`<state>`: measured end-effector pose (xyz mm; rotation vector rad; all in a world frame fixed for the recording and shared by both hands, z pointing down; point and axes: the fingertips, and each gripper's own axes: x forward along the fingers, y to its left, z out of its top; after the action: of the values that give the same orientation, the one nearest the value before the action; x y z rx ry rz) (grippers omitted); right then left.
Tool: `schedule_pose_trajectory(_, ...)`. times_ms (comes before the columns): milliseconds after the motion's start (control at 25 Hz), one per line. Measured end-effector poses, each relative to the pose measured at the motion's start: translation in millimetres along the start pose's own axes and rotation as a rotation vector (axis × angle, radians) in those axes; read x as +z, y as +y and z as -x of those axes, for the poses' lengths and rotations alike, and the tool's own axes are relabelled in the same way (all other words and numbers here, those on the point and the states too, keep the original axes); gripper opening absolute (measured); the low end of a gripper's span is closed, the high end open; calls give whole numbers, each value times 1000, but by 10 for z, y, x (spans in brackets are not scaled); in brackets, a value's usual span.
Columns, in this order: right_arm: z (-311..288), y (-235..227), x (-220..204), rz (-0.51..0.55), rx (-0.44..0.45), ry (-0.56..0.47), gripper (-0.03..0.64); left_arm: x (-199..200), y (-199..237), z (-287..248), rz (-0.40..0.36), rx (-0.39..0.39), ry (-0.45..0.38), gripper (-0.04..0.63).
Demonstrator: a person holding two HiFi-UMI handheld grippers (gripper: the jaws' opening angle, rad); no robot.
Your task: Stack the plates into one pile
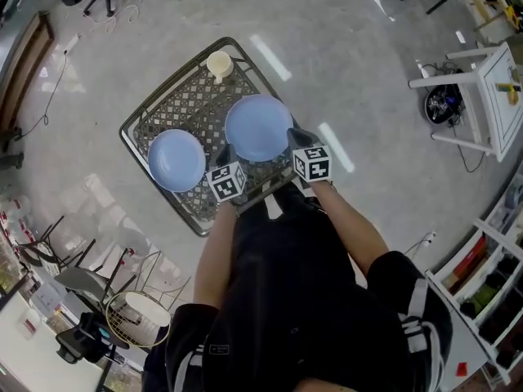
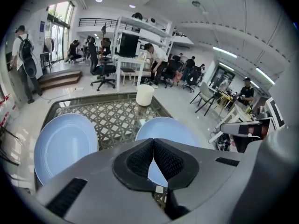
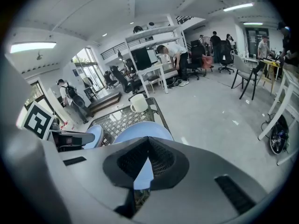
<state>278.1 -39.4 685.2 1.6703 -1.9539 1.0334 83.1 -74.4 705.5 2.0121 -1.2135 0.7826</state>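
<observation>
1. When you look down from the head view, a table (image 1: 155, 109) with a metal criss-cross top sits in the upper middle of the frame.
2. Two blue plates lie flat on it, near each other but not touching.
3. The left plate (image 1: 176, 160) is at the middle left, and the right plate (image 1: 258, 127) is a bit higher, near the middle.
4. A cream cup (image 1: 218, 63) stands at the table's top corner, well apart from both plates.
5. The left gripper (image 1: 222, 152) points at the gap between the plates, by their lower edges.
6. The right gripper (image 1: 294, 135) is over the lower right rim of the right plate.
7. In the left gripper view, the jaws are closed, tips together, with nothing held between them.
8. Here the left plate (image 2: 63, 146) is at the lower left, and the right plate (image 2: 168, 129) is in the middle, just behind the jaws.
9. The cup (image 2: 145, 94) stands behind them at the far edge.
10. In the right gripper view, the jaws are closed too and hold nothing.
11. The right plate (image 3: 140, 129) lies just past the tips, in the middle.
12. The left plate (image 3: 96, 134) peeks out at the middle left, and the cup (image 3: 138, 102) is above it.
</observation>
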Motion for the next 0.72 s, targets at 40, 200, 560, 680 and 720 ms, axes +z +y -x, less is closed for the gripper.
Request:
schedule_pose_trajectory(40, -23, -60, -48, -4, -11, 14, 11, -44, 8, -43, 9, 5, 12, 17)
schedule_pose_trajectory(200, -131, -264, -253, -30, -56, 63, 11, -220, 65, -174, 36, 21, 56, 17)
schedule_pose_trajectory(560, -495, -510, -643, -95, -87, 184, 64, -589, 205, -526, 93, 37, 164, 109)
schedule_pose_trajectory(680, -623, -553, -744, -101, -93, 218, 66, -673, 278, -620, 110, 55, 188, 112)
schedule_pose_trajectory(720, -655, -566, -770, -100, -94, 229, 66, -695, 294, -641, 120, 59, 193, 113)
